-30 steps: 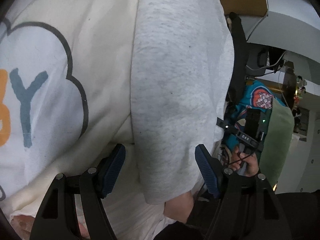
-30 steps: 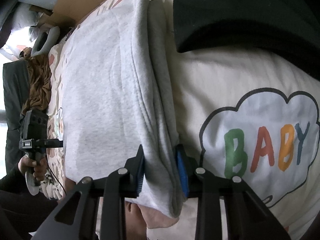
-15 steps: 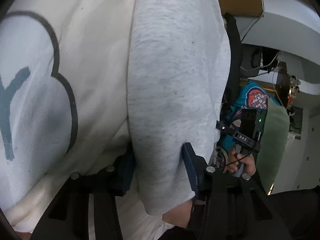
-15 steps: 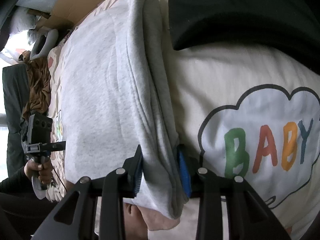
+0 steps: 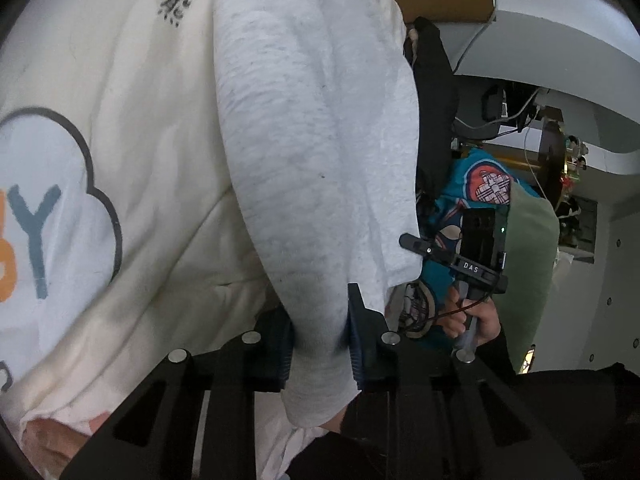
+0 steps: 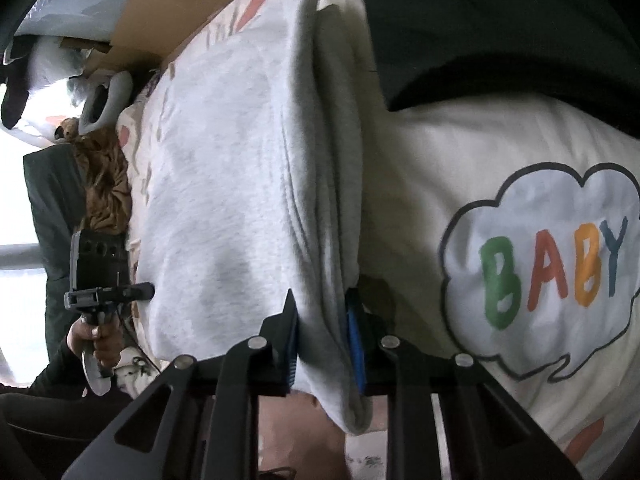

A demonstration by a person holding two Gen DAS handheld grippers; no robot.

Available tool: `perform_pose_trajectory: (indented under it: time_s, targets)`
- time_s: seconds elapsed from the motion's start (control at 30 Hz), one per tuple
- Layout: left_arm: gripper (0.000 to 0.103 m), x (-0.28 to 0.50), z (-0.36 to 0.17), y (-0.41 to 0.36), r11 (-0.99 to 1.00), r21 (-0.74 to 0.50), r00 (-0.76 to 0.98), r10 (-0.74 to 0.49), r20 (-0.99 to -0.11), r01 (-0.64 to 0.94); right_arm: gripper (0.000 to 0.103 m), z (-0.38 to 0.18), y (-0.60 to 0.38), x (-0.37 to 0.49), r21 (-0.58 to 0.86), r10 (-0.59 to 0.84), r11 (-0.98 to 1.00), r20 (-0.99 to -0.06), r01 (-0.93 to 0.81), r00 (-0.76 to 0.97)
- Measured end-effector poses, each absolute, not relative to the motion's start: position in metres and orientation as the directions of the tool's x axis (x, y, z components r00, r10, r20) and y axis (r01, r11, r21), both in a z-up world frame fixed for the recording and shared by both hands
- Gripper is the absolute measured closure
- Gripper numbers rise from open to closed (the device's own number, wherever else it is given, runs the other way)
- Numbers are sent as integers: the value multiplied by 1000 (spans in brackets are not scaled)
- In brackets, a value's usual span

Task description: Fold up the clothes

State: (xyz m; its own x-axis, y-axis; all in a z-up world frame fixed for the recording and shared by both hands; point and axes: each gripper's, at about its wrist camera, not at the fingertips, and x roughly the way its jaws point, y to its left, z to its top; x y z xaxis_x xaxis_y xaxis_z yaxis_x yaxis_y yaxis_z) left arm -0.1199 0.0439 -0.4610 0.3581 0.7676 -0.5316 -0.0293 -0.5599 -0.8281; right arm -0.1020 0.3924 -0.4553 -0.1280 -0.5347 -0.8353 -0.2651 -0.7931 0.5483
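Left gripper (image 5: 320, 332) and right gripper (image 6: 323, 340) each closing, jaws nearly together, pinching an edge of the light grey fleece garment (image 6: 224, 184) between the pads, likely to lift and fold it. Cream cloth with BABY cloud print (image 6: 552, 264) lies just beside.

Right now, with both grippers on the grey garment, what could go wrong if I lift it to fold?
1. Both grippers are closing on bunched edges of the grey garment: the left gripper and the right gripper pinch thick folds, so a layer may slip out.
2. The grey garment lies on the cream shirt, whose cloth sits right beside the right gripper's pad, so it could be dragged along.
3. The black garment overlaps the cream shirt and may shift too.
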Motion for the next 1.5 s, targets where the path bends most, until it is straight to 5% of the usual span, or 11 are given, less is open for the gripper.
perform_pose_trajectory:
  time_s: [0.23,0.7,0.83,1.03,1.1,1.5]
  targets:
    - [81,-124,-452,31,-595,-802,355,740,-572,-53,84,-429,445,-63,600,-596,-749,-795,-280,-112]
    - [81,-95,-453,47,-613,-789,476,684,-553,-36,85,-438,399,-52,600,-622,-752,-783,-274,-8]
    - [77,-94,-463,55,-679,-728,502,601,-622,-89,84,-450,402,-50,577,-610,-759,-792,-301,18]
    - [69,-102,-468,54,-761,-632,500,494,-711,-146,62,-464,409,-56,567,-602,-756,-798,-328,10]
    - [42,-109,-464,52,-766,-627,475,503,-722,-141,42,-460,413,-60,561,-588,-763,-809,-320,-17]
    - [39,-150,-465,66,-745,-655,371,577,-728,-128,41,-457,426,-85,578,-565,-764,-814,-288,-134]
